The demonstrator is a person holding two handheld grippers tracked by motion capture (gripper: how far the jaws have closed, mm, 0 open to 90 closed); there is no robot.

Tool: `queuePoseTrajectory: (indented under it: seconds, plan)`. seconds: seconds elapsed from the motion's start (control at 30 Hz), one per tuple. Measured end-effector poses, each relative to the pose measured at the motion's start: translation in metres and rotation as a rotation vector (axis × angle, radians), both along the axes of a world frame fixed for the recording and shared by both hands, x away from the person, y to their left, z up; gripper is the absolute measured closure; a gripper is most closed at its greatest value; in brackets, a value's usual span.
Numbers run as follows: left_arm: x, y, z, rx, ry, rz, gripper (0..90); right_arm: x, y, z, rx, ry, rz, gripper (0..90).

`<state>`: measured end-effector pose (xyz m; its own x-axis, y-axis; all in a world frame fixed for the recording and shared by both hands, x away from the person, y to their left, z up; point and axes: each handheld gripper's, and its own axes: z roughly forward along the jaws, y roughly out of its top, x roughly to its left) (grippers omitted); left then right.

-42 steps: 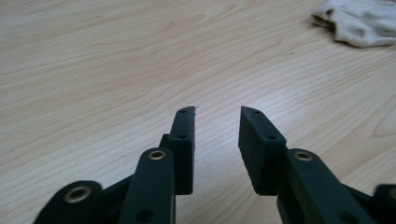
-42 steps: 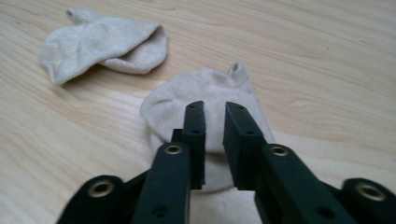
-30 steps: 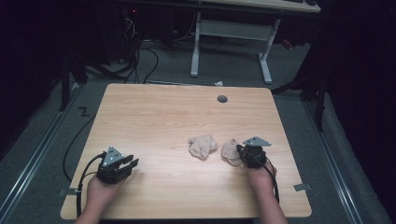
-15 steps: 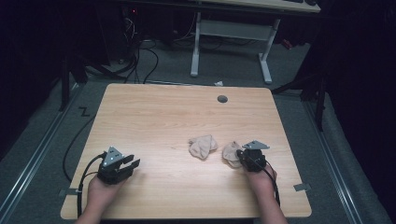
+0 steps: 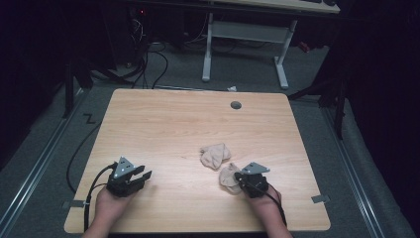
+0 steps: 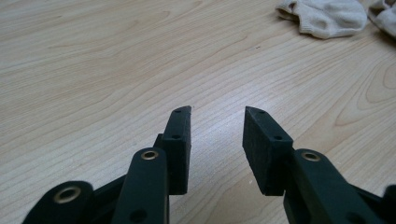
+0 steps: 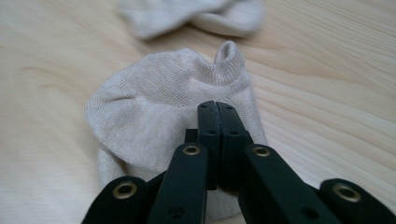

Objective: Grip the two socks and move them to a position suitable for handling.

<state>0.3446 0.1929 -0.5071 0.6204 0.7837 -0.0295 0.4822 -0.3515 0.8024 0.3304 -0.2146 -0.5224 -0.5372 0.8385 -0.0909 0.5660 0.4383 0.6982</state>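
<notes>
**Sock pinched in right gripper, second sock loose on table**

Sock count: two, both beige. Grippers: two, one per hand

Near sock (image 5: pixel 229 177) sits on the wooden table (image 5: pixel 163 129), near the front edge, right of centre. The right gripper (image 5: pixel 240 179) is clamped on its edge. In the right gripper view the jaws are pressed together with the knit fabric (image 7: pixel 163 121) caught between the pads. It looks like a short ankle type: fine ribbed knit, pale beige, bunched into a rounded lump, with one small fold or cuff sticking up at the far side. Fabric spreads out on both sides of the jaws and rests on the wood

Second sock (image 5: pixel 214 154) lies crumpled just beyond the first, further from the person, very close or maybe touching, cannot tell which. Nothing grips it. The same sock appears top right in the left gripper view (image 6: pixel 327 17), and blurred at the top of the right gripper view (image 7: pixel 187 16)

Left gripper (image 5: pixel 140 177) is at the front left of the table, well apart from both socks. Its jaws stand apart and have just been opening, with bare wood between the pads (image 6: pixel 180 144)

One grey grommet (image 5: pixel 236 105) is set in the table near the far edge
</notes>
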Motion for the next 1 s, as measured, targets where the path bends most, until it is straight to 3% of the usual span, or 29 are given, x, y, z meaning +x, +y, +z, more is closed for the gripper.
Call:
queuePoseTrajectory:
  seconds: [0.07,0.13,0.2,0.23,0.27,0.33,0.43,0.47,0.67,0.87,1.0]
  plan:
    - [0.0,0.0,0.0,0.001,-0.001,-0.002,62.5,-0.003,0.012,0.001,-0.004,0.002,0.041,89.3]
    - [-0.001,-0.001,0.001,-0.003,-0.006,-0.004,62.6,-0.005,0.016,0.007,0.006,-0.031,0.051,89.4]
    - [-0.002,0.0,0.001,-0.003,-0.008,-0.007,62.5,-0.007,0.009,0.019,0.046,-0.082,0.019,89.4]
    - [-0.002,0.0,0.001,-0.003,-0.008,-0.007,62.5,-0.007,0.009,0.019,0.046,-0.082,0.019,89.4]
    - [-0.002,-0.001,0.001,-0.005,-0.006,-0.007,62.5,-0.003,-0.002,0.021,0.044,-0.09,-0.024,89.5]
    - [-0.001,-0.001,0.001,-0.003,-0.001,-0.011,62.5,0.003,-0.012,0.015,0.04,-0.056,-0.062,89.6]
    - [-0.001,-0.002,0.001,-0.003,-0.004,-0.011,62.5,0.008,-0.017,0.004,-0.006,-0.011,-0.072,89.6]
    - [-0.002,-0.002,0.001,-0.002,-0.005,-0.012,62.4,0.007,-0.018,0.003,0.004,0.0,-0.073,89.6]
    - [-0.001,-0.001,0.002,-0.007,-0.007,-0.009,61.9,-0.007,-0.009,0.001,-0.01,0.015,-0.01,89.5]
    - [-0.002,-0.004,0.001,0.004,-0.007,-0.019,61.3,-0.016,0.02,0.003,-0.013,0.009,0.089,88.8]
    - [-0.002,-0.004,0.0,0.007,-0.008,-0.021,61.3,-0.017,0.026,0.014,-0.004,-0.046,0.077,85.8]
